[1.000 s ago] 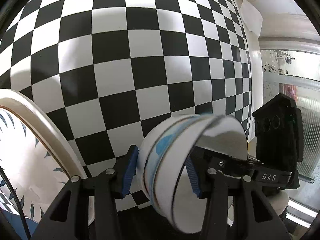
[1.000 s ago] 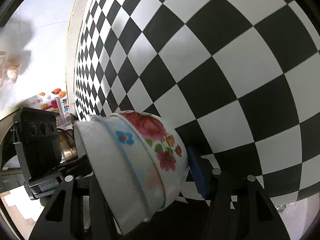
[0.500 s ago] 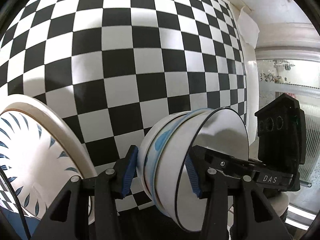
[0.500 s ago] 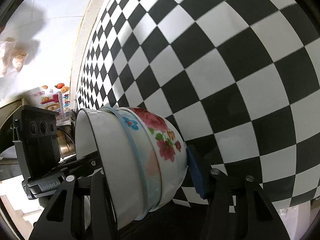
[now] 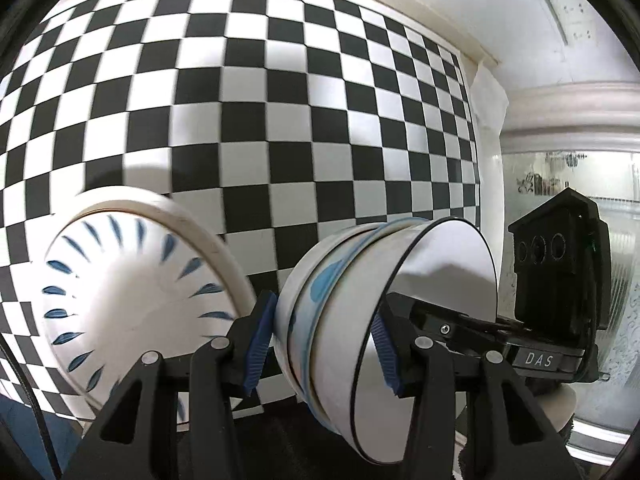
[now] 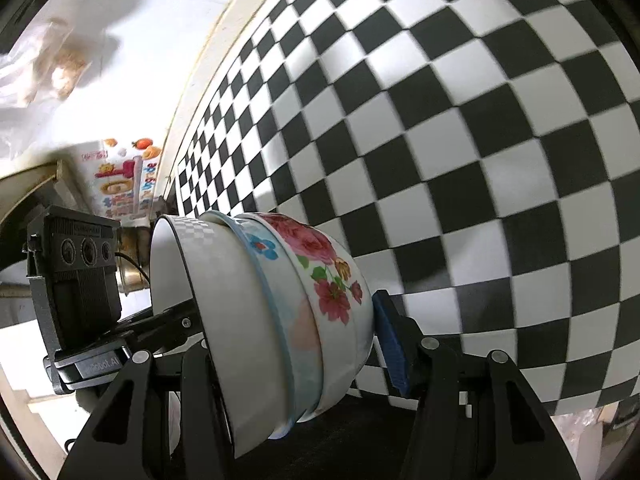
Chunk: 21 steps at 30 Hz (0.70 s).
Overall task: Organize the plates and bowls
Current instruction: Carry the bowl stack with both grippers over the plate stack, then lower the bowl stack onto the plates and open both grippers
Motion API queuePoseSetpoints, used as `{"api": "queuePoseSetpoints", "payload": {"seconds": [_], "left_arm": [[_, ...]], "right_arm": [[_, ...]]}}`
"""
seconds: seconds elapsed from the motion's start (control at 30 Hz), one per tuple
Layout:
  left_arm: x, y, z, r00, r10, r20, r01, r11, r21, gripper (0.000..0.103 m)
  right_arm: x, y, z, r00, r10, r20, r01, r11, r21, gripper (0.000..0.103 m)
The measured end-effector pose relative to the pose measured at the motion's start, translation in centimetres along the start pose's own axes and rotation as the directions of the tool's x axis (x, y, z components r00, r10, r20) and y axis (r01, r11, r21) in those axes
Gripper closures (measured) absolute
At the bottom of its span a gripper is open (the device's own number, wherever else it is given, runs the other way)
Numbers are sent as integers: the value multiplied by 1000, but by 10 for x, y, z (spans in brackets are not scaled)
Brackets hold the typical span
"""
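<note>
- Both grippers have a grip on the same stack of nested bowls (image 5: 348, 320), from opposite sides, and the whole stack is tipped on its side up off the checkered tablecloth (image 5: 248, 92).
- The left gripper (image 5: 320, 332) is clamped across the stack: one blue pad (image 5: 260, 336) is on the outermost bowl's outside, the other is inside the innermost bowl.
- That innermost one is a plain white bowl with a thin black rim (image 5: 440, 280). Its mouth faces right in the left wrist view.
- Same deal with the right gripper (image 6: 288, 344): its blue pad (image 6: 390, 344) presses the outer wall of the flower-print bowl (image 6: 332, 280), and the other finger goes inside the white bowl. So it's closed on the stack too.
- Between the white bowl and the flowery one sits a bowl with a light blue rim and a little blue flower (image 6: 262, 248).
- In the left wrist view there's a white plate with blue leaf-like dashes (image 5: 132, 304) lying on the cloth just left of the stack, a bit blurred.
- Each camera sees the other gripper's black body reaching into the white bowl.
- Far back in the right wrist view, a colourful printed package (image 6: 120, 184) sits near the table's edge, but it's too blurry to read.
</note>
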<state>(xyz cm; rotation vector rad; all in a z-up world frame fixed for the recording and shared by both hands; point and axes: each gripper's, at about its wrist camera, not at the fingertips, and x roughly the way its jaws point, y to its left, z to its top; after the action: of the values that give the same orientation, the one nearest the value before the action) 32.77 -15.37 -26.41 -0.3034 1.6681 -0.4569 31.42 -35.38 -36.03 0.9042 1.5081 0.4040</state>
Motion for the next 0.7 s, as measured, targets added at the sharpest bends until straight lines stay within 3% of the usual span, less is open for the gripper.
{"api": "queuePoseSetpoints", "payload": {"seconds": [0.7], "left_arm": [[-48,101,-23,996,19,82,-7,990,-144,60]], "right_arm": [[95,92,-11,992,-36,-120,17,989,-150,47]]}}
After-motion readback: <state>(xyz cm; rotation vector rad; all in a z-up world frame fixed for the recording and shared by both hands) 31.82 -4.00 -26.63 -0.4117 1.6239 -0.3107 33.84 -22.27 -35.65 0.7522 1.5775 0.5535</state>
